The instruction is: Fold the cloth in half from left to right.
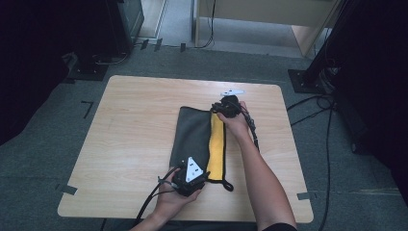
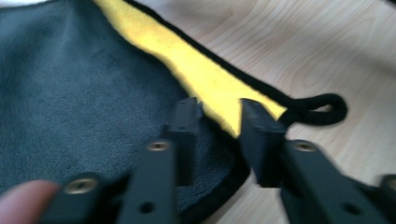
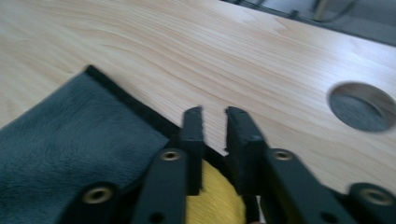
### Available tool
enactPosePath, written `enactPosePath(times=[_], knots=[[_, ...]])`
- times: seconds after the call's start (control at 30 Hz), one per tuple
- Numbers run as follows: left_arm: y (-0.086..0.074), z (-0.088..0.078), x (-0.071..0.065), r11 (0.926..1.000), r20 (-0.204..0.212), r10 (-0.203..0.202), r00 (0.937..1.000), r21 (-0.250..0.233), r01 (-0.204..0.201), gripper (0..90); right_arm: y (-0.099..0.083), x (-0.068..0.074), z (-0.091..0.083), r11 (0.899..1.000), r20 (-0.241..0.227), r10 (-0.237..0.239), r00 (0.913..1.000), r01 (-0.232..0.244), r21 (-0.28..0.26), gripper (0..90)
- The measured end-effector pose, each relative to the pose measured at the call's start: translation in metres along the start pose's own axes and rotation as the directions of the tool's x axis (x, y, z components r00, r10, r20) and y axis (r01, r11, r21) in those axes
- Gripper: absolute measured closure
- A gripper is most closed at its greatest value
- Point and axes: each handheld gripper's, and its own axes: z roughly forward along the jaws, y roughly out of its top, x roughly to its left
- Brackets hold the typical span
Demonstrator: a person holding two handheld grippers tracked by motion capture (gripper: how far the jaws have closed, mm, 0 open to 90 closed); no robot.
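left gripper (image 2: 217, 114) over folded cloth (image 1: 192, 137), table hole (image 3: 362, 106)

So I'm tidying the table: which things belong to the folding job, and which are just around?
In the job:
folded grey and yellow cloth
left claw
right claw

Just around:
wooden table
floor cables
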Motion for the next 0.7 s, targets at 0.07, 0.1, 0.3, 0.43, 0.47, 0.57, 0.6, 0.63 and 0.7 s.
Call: enactPosePath(times=[0.07, 0.1, 0.3, 0.43, 0.47, 0.57, 0.6, 0.63, 0.7], knots=[[-0.002, -0.008, 0.001, 0.9998, -0.012, 0.013, 0.9998, -0.017, -0.013, 57.0, -0.002, -0.005, -0.002, 0.999, 0.015, 0.034, 0.9993, -0.034, 0.008, 71.7], [-0.004, -0.012, 0.003, 0.9998, -0.014, 0.010, 0.9998, -0.018, -0.010, 55.7, -0.003, -0.006, -0.004, 0.999, 0.023, 0.042, 0.9989, -0.042, 0.007, 71.5], [-0.019, -0.039, 0.026, 0.9995, -0.040, -0.017, 0.9991, -0.027, 0.016, 54.5, -0.005, -0.007, -0.021, 0.995, 0.027, 0.093, 0.9953, -0.092, -0.024, 71.7], [-0.034, -0.050, 0.049, 0.9970, -0.072, -0.078, 0.9944, -0.006, 0.077, 55.0, -0.009, -0.005, -0.028, 0.993, 0.034, 0.116, 0.9927, -0.115, -0.017, 68.9], [-0.036, -0.051, 0.052, 0.9959, -0.074, -0.091, 0.9931, -0.007, 0.091, 55.3, -0.011, -0.006, -0.027, 0.992, 0.043, 0.128, 0.9908, -0.128, -0.005, 69.0], [-0.040, -0.054, 0.063, 0.9936, -0.063, -0.113, 0.9916, 0.006, 0.113, 55.9, -0.018, -0.008, -0.024, 0.985, 0.040, 0.172, 0.9842, -0.173, 0.018, 71.1], [-0.041, -0.054, 0.064, 0.9934, -0.055, -0.114, 0.9920, 0.007, 0.114, 55.9, -0.021, -0.008, -0.022, 0.982, 0.040, 0.187, 0.9816, -0.188, 0.026, 71.2], [-0.042, -0.053, 0.065, 0.9937, -0.045, -0.110, 0.9929, 0.016, 0.110, 56.0, -0.023, -0.008, -0.021, 0.979, 0.041, 0.202, 0.9786, -0.203, 0.032, 71.4], [-0.044, -0.051, 0.065, 0.9942, -0.021, -0.100, 0.9947, 0.036, 0.101, 57.5, -0.026, -0.009, -0.018, 0.970, 0.046, 0.235, 0.9708, -0.237, 0.043, 71.5]])
